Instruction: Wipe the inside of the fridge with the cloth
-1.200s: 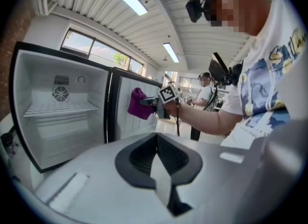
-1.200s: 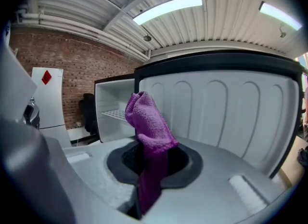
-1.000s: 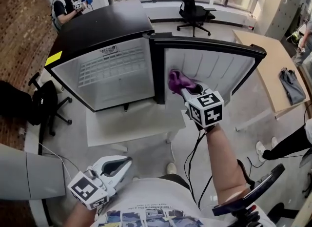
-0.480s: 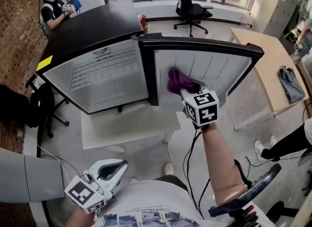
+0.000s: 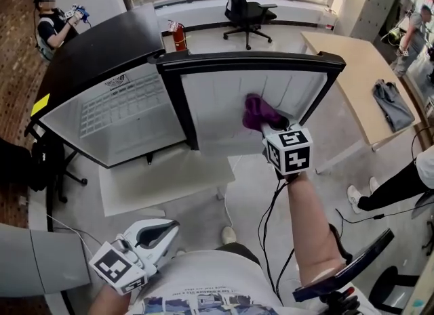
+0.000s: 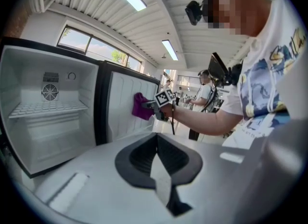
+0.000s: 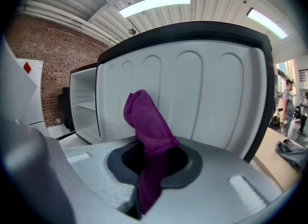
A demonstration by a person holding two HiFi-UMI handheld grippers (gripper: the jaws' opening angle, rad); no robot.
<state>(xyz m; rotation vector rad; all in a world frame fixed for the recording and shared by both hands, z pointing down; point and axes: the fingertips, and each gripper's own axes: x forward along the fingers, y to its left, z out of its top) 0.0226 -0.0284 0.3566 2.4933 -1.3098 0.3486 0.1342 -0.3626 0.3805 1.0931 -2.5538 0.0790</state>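
One risk: cloth (image 5: 256,112) clamped in right gripper (image 5: 266,123), centre frame, could drag free against door liner (image 5: 217,107); left gripper (image 5: 169,231) jaws together, empty

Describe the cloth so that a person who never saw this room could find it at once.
Look for the small black fridge standing open, its door swung to the right, white and ribbed on the inside. In front of that white side the right gripper is shut on a bunched cloth. It is the only purple thing there.
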